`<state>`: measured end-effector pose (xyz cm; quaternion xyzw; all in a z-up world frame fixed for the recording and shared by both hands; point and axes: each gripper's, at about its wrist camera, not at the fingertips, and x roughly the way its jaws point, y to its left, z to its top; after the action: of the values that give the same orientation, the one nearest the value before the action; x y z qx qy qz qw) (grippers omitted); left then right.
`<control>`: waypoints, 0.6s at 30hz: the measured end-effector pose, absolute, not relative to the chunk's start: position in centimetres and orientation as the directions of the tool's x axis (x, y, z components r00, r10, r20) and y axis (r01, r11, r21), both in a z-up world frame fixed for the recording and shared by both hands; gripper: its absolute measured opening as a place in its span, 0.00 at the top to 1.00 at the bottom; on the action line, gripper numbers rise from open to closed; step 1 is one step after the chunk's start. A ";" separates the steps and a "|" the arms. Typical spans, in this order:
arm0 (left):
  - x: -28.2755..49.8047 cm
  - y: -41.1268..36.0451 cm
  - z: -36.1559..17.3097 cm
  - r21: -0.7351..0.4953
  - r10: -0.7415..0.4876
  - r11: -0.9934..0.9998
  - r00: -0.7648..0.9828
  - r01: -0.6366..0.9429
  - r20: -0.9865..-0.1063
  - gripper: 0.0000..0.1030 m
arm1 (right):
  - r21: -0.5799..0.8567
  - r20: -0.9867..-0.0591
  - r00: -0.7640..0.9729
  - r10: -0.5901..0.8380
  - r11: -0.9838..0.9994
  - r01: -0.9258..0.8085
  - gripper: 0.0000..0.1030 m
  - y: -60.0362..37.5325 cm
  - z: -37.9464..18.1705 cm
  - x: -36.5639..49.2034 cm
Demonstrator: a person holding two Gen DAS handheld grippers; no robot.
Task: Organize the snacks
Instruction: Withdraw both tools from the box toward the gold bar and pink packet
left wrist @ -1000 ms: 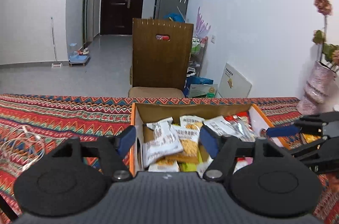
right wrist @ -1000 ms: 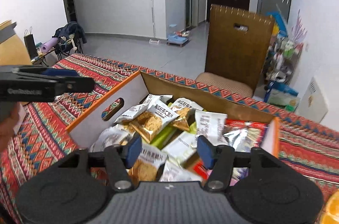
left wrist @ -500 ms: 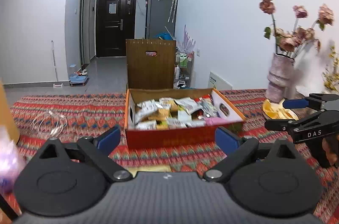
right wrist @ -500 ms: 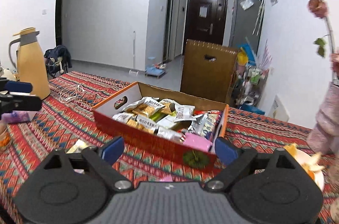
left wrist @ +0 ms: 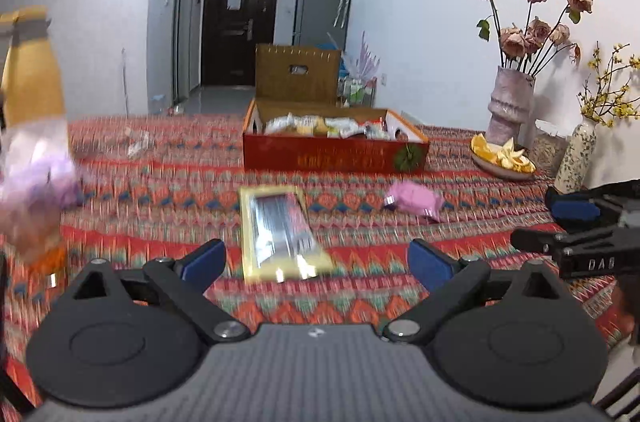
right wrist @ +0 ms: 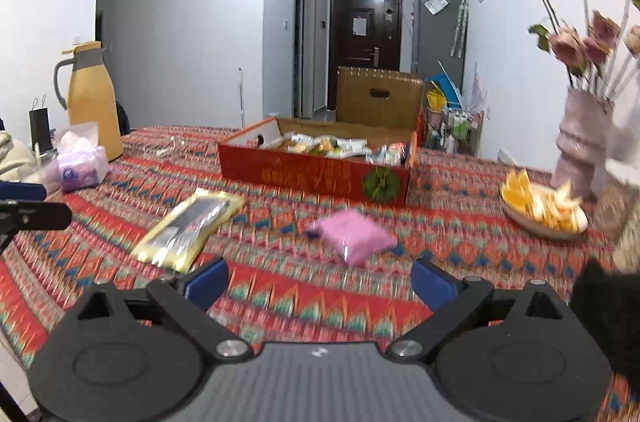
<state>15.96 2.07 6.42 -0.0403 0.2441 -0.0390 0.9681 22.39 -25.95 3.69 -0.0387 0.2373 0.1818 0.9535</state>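
A red cardboard box (left wrist: 336, 154) (right wrist: 316, 174) full of snack packets stands on the patterned tablecloth, far from both grippers. A yellow-edged foil snack packet (left wrist: 280, 234) (right wrist: 188, 228) lies flat in front of it. A pink snack packet (left wrist: 414, 200) (right wrist: 354, 234) lies to its right. My left gripper (left wrist: 316, 262) is open and empty, close behind the yellow packet. My right gripper (right wrist: 320, 282) is open and empty, a little short of the pink packet; it also shows at the right edge of the left wrist view (left wrist: 588, 234).
A yellow thermos jug (right wrist: 92, 98) and a purple tissue pack (right wrist: 80, 166) stand at the left. A plate of orange slices (right wrist: 540, 202), a pink vase with dried roses (right wrist: 580, 138) and a speckled vase (left wrist: 578, 158) stand at the right. A wooden chair (right wrist: 378, 98) is behind the table.
Both grippers have pulled back from over the box towards the near table edge and opened wider. The yellow and pink packets on the cloth have come into view.
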 end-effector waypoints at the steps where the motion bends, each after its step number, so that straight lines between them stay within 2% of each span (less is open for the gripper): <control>1: 15.4 2.1 5.9 -0.115 -0.098 0.992 0.872 0.048 -0.480 0.04 | 0.014 -0.472 0.821 0.322 0.934 -0.358 0.05 -25.9 3.2 21.5; 10: 12.4 2.3 1.5 -0.153 -0.094 0.988 0.810 0.005 -0.579 0.04 | 0.045 -0.525 0.797 0.298 0.945 -0.324 0.05 -26.6 -0.9 15.1; 18: 13.9 2.4 1.0 -0.153 -0.086 0.988 0.795 -0.009 -0.601 0.04 | 0.050 -0.571 0.769 0.288 0.947 -0.318 0.05 -26.5 -2.6 14.4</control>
<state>13.92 2.36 1.04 -0.0743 0.3197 -0.0202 0.9444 14.44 -26.48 -2.59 -0.0248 0.2995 0.1614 0.9400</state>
